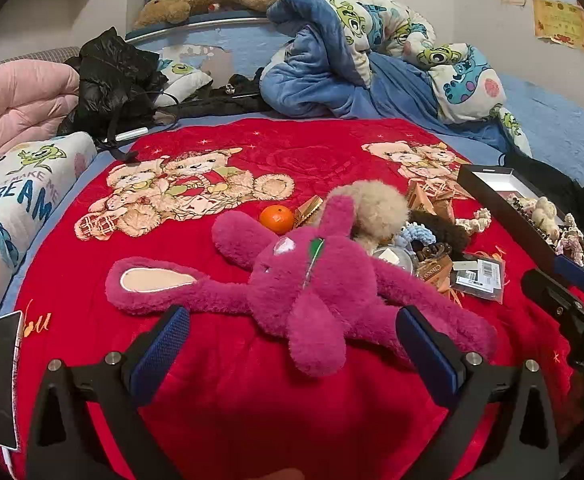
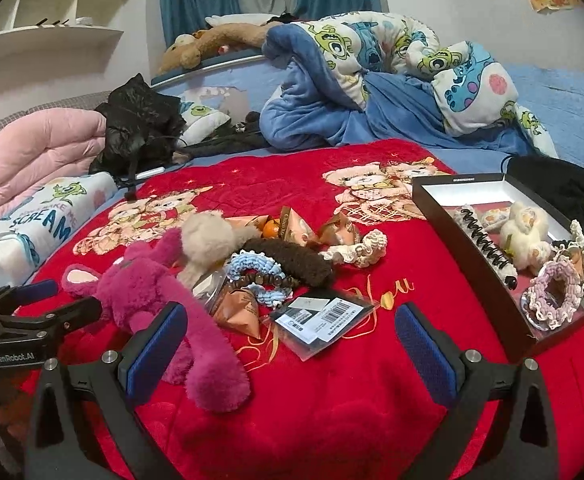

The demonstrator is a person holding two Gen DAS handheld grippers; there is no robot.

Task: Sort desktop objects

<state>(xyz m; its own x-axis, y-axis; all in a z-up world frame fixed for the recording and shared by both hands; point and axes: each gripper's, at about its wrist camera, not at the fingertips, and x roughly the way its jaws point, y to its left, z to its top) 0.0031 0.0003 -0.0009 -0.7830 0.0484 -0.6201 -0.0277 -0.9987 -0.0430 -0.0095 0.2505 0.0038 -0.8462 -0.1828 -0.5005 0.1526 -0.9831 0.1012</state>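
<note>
My left gripper has its jaws spread wide w/ nothing held; the magenta plush rabbit lies just ahead, centre of the left wrist view, one limb reaching down between the jaws, not gripped. Rabbit is fuzzy, long-eared, pale pink inner ear, green stitch on its face. Upper left of that view: pillow reading "SCREAM". Behind the rabbit, a small orange on the red blanket, beside a beige plush.

My right gripper also stands wide open, empty, over bare blanket. In the right wrist view, lower left, the other tool's body reads "GenRobot.AI". The rabbit sits left of centre, its leg just beside my left-hand jaw. Mid-frame: blue scrunchie, brown fuzzy piece, barcode-labelled packet between and ahead of the jaws; print too small to read. Gold script "You" on blanket. Right: black box holding scrunchies, hair clips, a cream plush.
</note>
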